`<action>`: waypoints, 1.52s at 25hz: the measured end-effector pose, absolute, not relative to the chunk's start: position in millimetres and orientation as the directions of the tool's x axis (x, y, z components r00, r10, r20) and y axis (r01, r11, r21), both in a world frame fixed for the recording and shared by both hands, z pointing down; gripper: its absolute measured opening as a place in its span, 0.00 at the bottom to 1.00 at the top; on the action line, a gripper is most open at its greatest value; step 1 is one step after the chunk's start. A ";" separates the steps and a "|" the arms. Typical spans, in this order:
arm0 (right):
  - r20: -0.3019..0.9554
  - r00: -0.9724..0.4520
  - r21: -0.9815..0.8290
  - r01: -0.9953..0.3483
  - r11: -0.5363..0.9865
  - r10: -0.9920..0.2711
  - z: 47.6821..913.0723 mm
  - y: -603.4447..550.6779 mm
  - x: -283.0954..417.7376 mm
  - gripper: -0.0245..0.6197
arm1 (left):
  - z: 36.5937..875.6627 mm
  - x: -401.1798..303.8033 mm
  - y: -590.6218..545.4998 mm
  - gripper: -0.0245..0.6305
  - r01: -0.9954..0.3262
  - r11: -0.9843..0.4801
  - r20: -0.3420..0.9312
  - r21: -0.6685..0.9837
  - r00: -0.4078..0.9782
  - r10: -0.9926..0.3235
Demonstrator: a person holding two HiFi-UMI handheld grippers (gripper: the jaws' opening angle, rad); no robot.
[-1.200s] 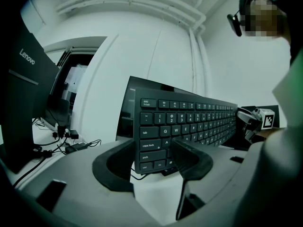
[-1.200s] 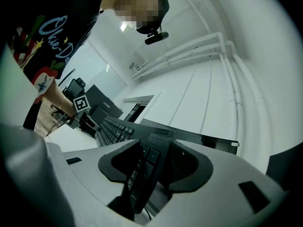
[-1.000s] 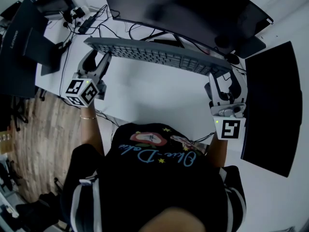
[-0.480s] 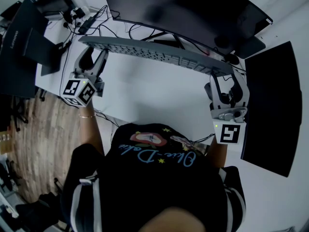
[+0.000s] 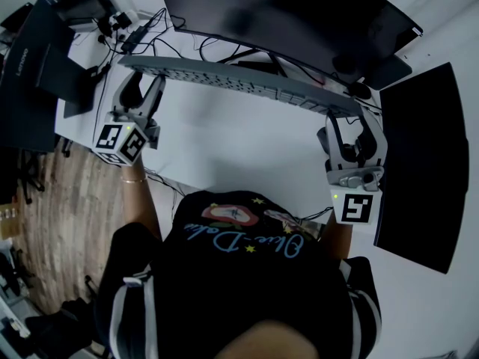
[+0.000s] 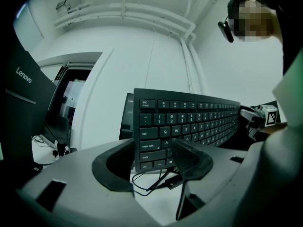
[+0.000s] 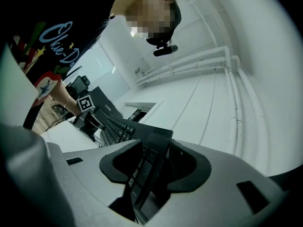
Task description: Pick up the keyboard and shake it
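The long grey keyboard [image 5: 239, 81] hangs above the white desk [image 5: 239, 148], tipped so I see mostly its front edge in the head view. My left gripper [image 5: 142, 82] is shut on its left end; in the left gripper view the keys [image 6: 189, 122] run away from between the pads [image 6: 187, 155]. At the other end, my right gripper [image 5: 350, 120] clamps the keyboard's right end [image 7: 142, 160]; its jaws have just been closing, with that end between them.
A wide dark monitor [image 5: 299, 13] stands just behind the keyboard. Left of the desk is a dark laptop [image 5: 37, 58] and a tangle of cables [image 5: 127, 32]. A large black panel [image 5: 419, 163] lies at the right. The person's torso is at the desk's near edge.
The keyboard has tipped: its key face showed from above before, now mostly its edge. Its left end and my left gripper shifted slightly left and up in the picture.
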State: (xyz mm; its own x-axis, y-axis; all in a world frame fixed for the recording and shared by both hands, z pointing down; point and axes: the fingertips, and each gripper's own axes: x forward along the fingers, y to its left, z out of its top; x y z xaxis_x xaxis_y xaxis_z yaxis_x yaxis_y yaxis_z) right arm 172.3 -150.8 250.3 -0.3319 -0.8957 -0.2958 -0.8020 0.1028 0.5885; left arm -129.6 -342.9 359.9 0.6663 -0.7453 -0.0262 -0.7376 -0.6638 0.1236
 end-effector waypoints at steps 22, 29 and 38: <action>-0.274 -0.325 0.505 -0.850 0.152 -0.905 262.6 -157.0 179.2 0.29 | 374.5 -131.0 -337.5 0.38 -0.750 -0.648 0.034 0.130 0.657 -0.753; -0.264 -0.316 0.424 -0.886 0.185 -0.911 271.4 -162.1 183.0 0.29 | 388.6 -132.1 -335.6 0.38 -0.749 -0.648 0.072 0.139 0.660 -0.748; -0.220 -0.287 0.348 -0.916 0.200 -0.932 298.5 -166.3 194.5 0.27 | 417.6 -127.8 -328.5 0.38 -0.752 -0.640 0.150 0.159 0.659 -0.737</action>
State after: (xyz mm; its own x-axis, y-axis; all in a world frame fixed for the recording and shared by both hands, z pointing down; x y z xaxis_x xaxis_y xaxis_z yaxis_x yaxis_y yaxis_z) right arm 194.5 -166.3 298.5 -0.2869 -0.9323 -0.2201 -0.9160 0.1996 0.3481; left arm -127.8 -328.5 417.6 0.6588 -0.7372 0.1497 -0.7520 -0.6398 0.1585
